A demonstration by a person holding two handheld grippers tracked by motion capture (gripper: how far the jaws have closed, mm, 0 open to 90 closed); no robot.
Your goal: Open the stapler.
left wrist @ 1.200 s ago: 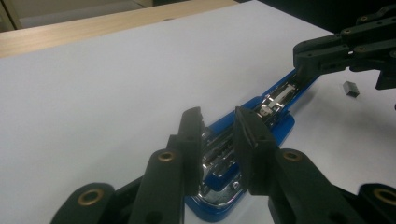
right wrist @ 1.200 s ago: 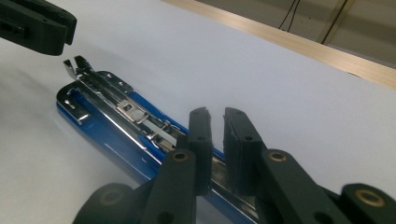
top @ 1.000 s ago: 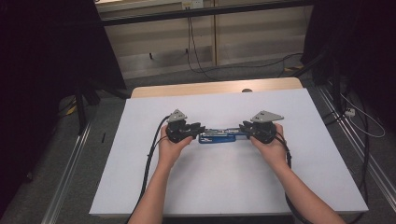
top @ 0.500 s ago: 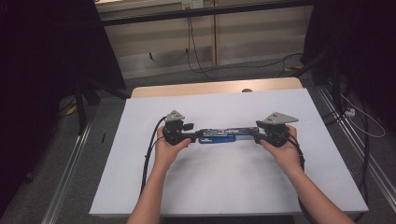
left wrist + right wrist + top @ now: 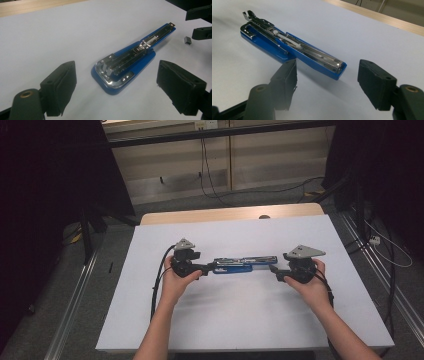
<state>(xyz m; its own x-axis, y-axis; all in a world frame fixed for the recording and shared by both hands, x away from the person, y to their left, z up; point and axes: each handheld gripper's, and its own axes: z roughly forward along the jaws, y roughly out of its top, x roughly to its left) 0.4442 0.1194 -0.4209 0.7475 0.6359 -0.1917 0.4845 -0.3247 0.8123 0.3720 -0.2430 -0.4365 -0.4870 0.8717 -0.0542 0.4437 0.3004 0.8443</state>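
Note:
A blue stapler (image 5: 239, 265) lies unfolded flat on the white table (image 5: 240, 320), its metal magazine facing up. My left gripper (image 5: 206, 267) sits at the stapler's left end, jaws just opened, pads standing clear on either side of the stapler's hinge end (image 5: 112, 75). My right gripper (image 5: 274, 270) is at the right end, jaws also just opened. In the right gripper view the stapler's blue tip (image 5: 338, 68) lies just ahead of the open gap, touching neither pad. The right gripper's jaws (image 5: 200, 25) show far off in the left gripper view.
A small grey block of staples (image 5: 187, 40) lies on the table by the right gripper's jaws. A wooden strip (image 5: 230, 214) borders the table's far side. Cables (image 5: 210, 175) trail on the floor beyond, and metal rails (image 5: 75, 310) run along both sides.
Both grippers let go of the stapler and opened. The right hand drew away to the right, the left slightly to the left. The stapler now lies stretched out between them.

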